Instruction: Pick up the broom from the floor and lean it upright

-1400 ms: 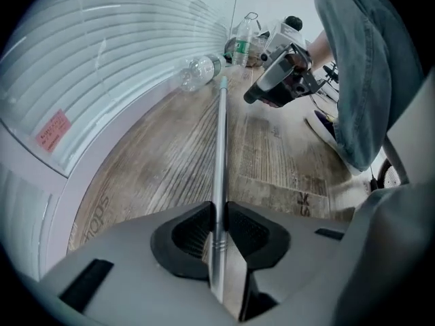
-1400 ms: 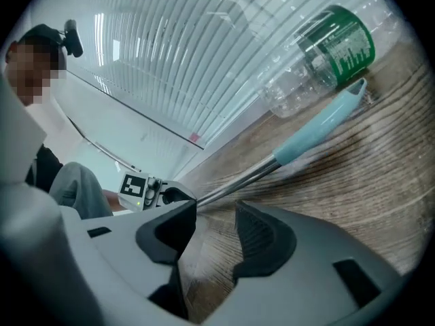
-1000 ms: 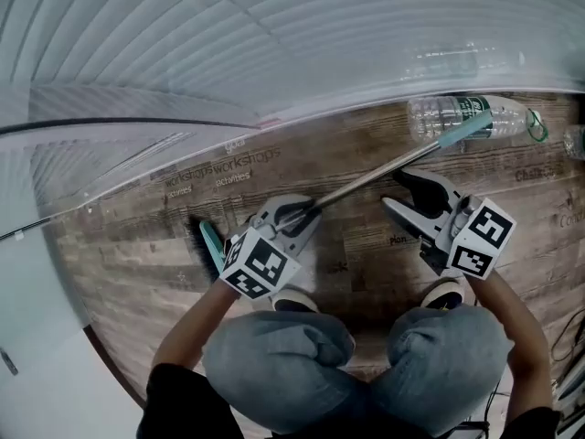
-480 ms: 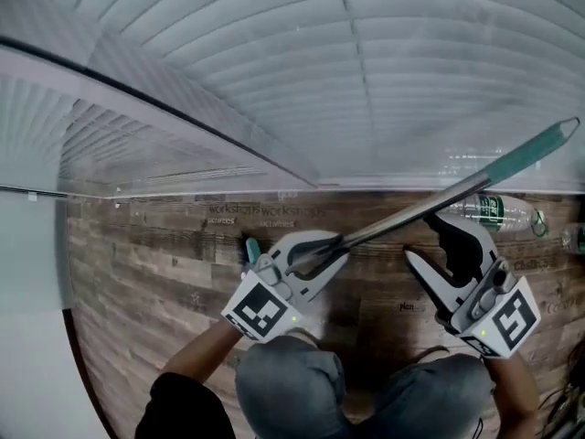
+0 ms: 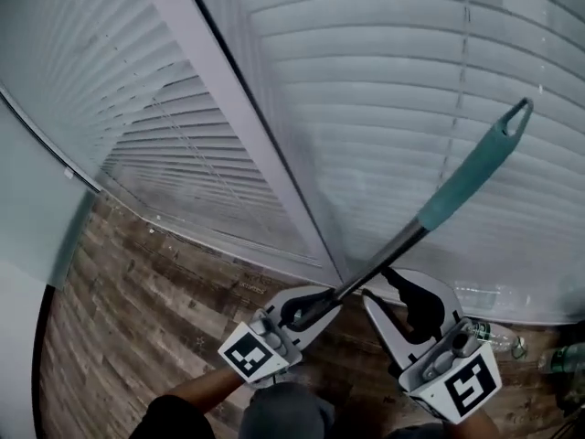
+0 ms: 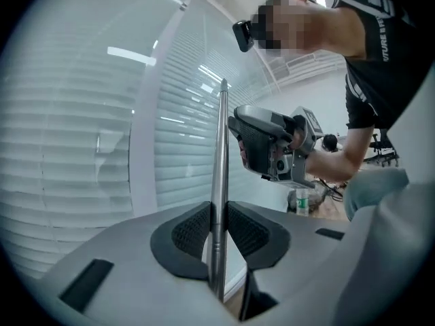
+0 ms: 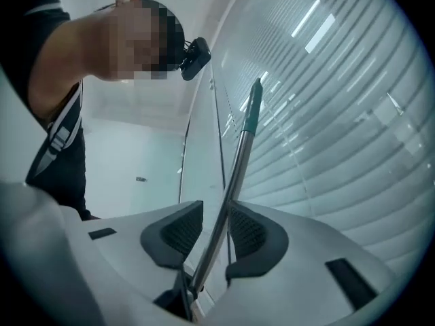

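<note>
While my left gripper (image 5: 318, 305) is clamped on the bare metal shaft of the broom (image 5: 462, 183), both pads pressed tight against it, I note the broom's position. In the head view, the handle slants up toward 1–2 o'clock across the window blinds (image 5: 393, 71), with the teal grip and hanging loop at the top (brush end out of frame). My right gripper (image 5: 388, 291) sits at 3 o'clock of the left, just beside it. Its jaws have just been closing and stand part-open, with the shaft between them close against one pad and a clear gap at the other.

Broom (image 5: 384, 254) silver w/ teal grip (image 5: 466, 176); floor (image 5: 137, 318) brown wood-grain; blinds (image 5: 384, 80) white.
</note>
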